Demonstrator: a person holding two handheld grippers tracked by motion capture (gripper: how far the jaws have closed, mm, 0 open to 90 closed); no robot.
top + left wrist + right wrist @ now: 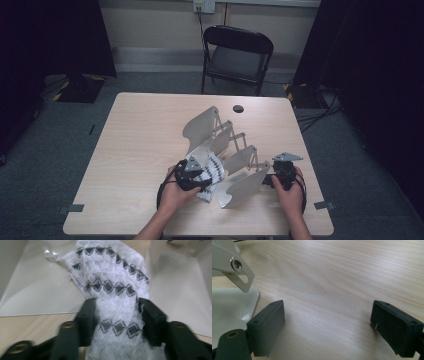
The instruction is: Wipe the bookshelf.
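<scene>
**Mia:** Black jaws sit right at the bottom of the left gripper view, one on each side of a white knit cloth (113, 305) with dark diamond shapes on it.

**Ben:** Is the left gripper (117, 318) squeezing it?

**Mia:** Both pads touch the cloth's sides, so it has hold of it. The jaws are partly open, because the cloth is thick between them.

**Ben:** Where is the cloth?

**Mia:** In the high view it is low in the middle of the picture, lying over the near plates of the folding rack (225, 150) on the table (135, 150).

**Ben:** What about the right gripper (328, 325)?

**Mia:** Its jaws are wide apart with nothing between them, just bare wood. It sits low and right in the high view, right beside the rack's near end.

**Ben:** How do we do this part well?

**Mia:** I think the cloth has to be laid neatly on the rack. Keep a soft, steady pinch so it does not slip. Move slowly, so the knit does not snag on a plate edge. The right gripper could hold the rack still.

**Ben:** Let's count!

**Mia:** One cloth. One rack, with about five pale plates. Two grippers. One table. One black chair (237, 55) at the top middle.
</scene>
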